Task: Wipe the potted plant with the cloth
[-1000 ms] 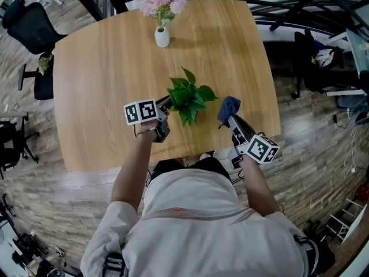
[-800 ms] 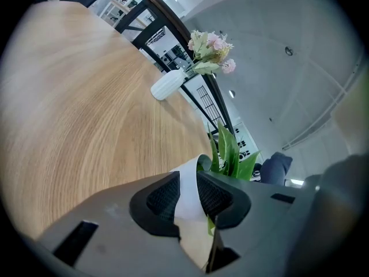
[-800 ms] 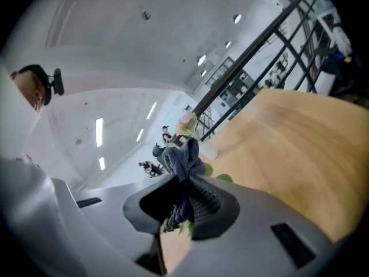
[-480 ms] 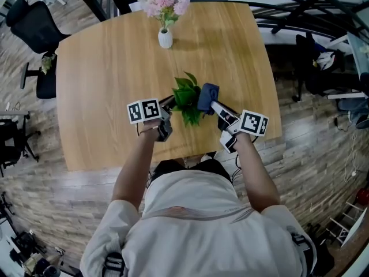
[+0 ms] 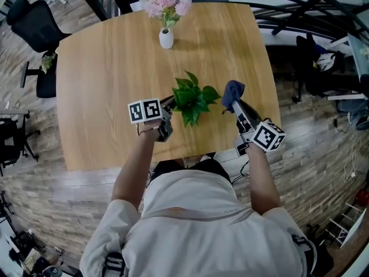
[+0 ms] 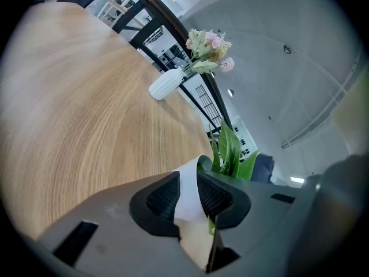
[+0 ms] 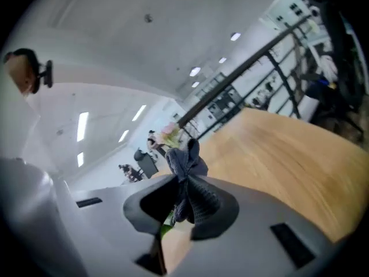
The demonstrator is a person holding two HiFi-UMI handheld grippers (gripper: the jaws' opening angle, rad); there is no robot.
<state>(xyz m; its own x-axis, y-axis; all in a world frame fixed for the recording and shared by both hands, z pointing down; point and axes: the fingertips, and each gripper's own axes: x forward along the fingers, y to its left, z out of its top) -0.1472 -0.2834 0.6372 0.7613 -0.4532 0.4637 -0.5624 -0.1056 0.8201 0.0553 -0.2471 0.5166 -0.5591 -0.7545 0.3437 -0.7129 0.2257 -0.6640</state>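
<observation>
My left claw (image 6: 187, 196) pinches the pot rim of the potted plant (image 5: 193, 98); my right claw (image 5: 236, 105), clamped on the cloth (image 5: 233, 90), hangs beside its leaves. A hard swipe could tip it.

potted plant (image 5: 192, 98): green leaves, white pot
cloth (image 5: 232, 92): dark blue
tabletop (image 5: 104, 68): pale wood, fine straight grain
vase (image 5: 166, 38): white, ribbed
flowers (image 5: 166, 4): pink
left gripper (image 5: 170, 103): dark grey, cube with black-and-white square markers
right gripper (image 5: 236, 104): same grey, same markers
shirt (image 5: 196, 224): off-white
floor (image 5: 69, 201): grey-brown planks
</observation>
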